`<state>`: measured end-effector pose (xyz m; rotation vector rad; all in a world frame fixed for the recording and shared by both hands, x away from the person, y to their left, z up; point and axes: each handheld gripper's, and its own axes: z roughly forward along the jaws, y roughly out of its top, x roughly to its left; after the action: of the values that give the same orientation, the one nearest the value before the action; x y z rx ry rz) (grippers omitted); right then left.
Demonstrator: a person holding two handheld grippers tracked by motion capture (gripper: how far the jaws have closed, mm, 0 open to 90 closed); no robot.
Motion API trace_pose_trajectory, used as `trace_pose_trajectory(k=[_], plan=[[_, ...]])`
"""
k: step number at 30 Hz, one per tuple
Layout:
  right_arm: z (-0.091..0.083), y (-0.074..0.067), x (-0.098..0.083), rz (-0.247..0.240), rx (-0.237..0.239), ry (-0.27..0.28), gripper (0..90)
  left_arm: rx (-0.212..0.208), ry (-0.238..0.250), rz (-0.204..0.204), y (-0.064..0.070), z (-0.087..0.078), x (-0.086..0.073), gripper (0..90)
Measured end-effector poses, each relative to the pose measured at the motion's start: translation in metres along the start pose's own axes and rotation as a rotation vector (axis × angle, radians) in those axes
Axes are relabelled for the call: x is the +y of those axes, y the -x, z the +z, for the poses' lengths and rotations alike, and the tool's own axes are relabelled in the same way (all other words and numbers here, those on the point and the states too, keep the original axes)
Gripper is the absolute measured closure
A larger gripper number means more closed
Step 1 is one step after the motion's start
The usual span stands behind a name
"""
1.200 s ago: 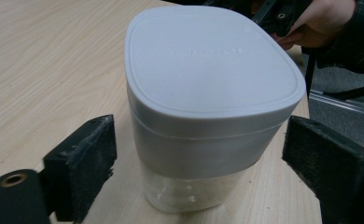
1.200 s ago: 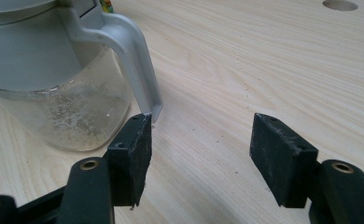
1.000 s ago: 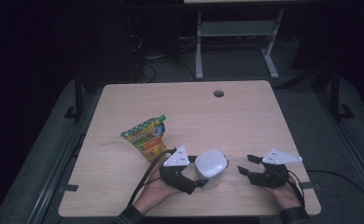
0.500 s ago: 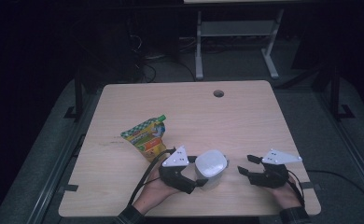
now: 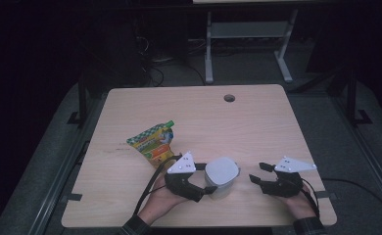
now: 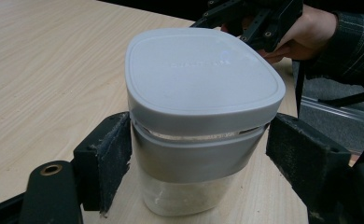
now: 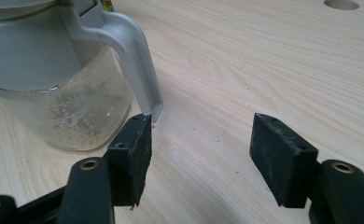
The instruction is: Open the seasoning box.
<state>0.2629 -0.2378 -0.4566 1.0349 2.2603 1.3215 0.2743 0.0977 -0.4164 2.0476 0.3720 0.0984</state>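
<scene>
A colourful snack pouch [image 5: 152,142] lies flat on the wooden table [image 5: 257,127], at about nine o'clock from the table's middle and well apart from its edges. A round cable hole [image 5: 229,98] sits in the tabletop near the far edge, at twelve o'clock. Beyond it, at twelve o'clock, a pale metal stand [image 5: 248,44] rests on the dark floor.

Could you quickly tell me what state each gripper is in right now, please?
Left gripper: jaws have just been closing around the jug; a gap shows on one side, so open.
Right gripper: open, holding nothing.
</scene>
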Motion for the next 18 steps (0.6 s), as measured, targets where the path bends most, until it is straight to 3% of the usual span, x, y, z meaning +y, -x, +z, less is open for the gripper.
trace_pose_trajectory(k=[18], plan=[[0.001, 0.0, 0.0, 0.006, 0.001, -0.007, 38.3, 0.015, 0.017, -0.017, 0.0, -0.011, 0.005, 37.1]])
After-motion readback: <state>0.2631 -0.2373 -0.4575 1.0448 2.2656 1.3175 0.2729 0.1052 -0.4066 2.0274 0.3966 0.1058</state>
